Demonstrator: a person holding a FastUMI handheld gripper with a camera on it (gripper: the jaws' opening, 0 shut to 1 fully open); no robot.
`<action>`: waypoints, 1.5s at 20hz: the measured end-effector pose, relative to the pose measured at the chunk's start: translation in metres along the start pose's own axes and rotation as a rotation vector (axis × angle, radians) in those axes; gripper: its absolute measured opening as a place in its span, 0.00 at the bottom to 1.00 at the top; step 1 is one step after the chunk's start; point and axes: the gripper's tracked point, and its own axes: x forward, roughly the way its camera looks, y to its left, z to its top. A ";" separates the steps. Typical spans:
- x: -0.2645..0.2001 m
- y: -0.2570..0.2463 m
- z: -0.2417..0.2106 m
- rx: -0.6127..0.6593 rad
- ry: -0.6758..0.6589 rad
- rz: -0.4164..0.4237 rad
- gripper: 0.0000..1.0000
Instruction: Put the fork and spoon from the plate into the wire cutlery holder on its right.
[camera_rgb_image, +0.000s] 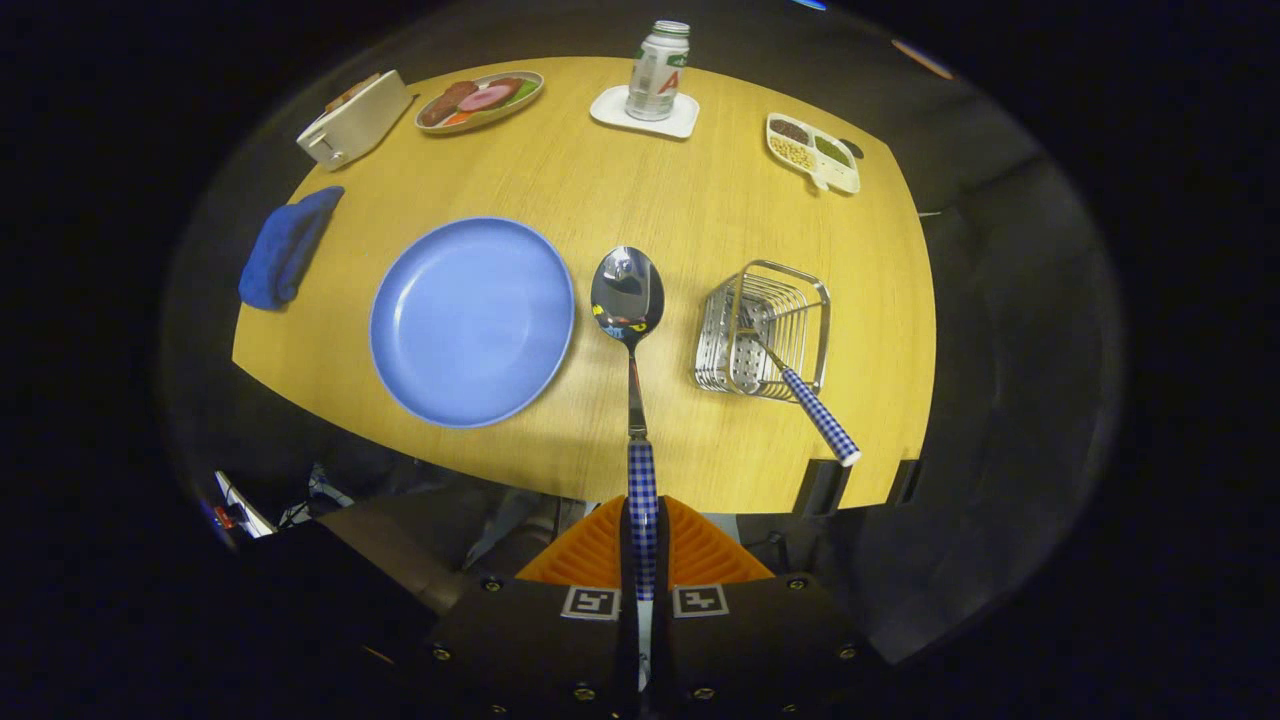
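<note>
Gripper view: gripper (643, 540) clamped on the spoon (630, 330) by its checked handle; long axis runs straight ahead, bowl foremost, between blue plate (470, 320) and wire cutlery holder (765, 330). Fork (800, 395), apparently tines-down, leans in the holder, handle pointing back toward the fingers.

Bright table (640, 180), dark surroundings, glare on spoon (627, 295), fisheye-bent edges

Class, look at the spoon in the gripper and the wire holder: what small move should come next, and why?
Probably carry the spoon sideways to the right until its bowl hangs over the wire cutlery holder. The gripper is shut on the spoon's checked handle, the bowl sits between the bare blue plate and the holder, and the fork already leans inside.
</note>
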 end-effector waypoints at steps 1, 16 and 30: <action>-0.002 -0.010 -0.003 0.004 0.018 -0.009 0.05; 0.007 -0.079 0.009 -0.065 0.194 -0.116 0.05; 0.037 -0.098 0.024 -0.180 0.374 -0.131 0.05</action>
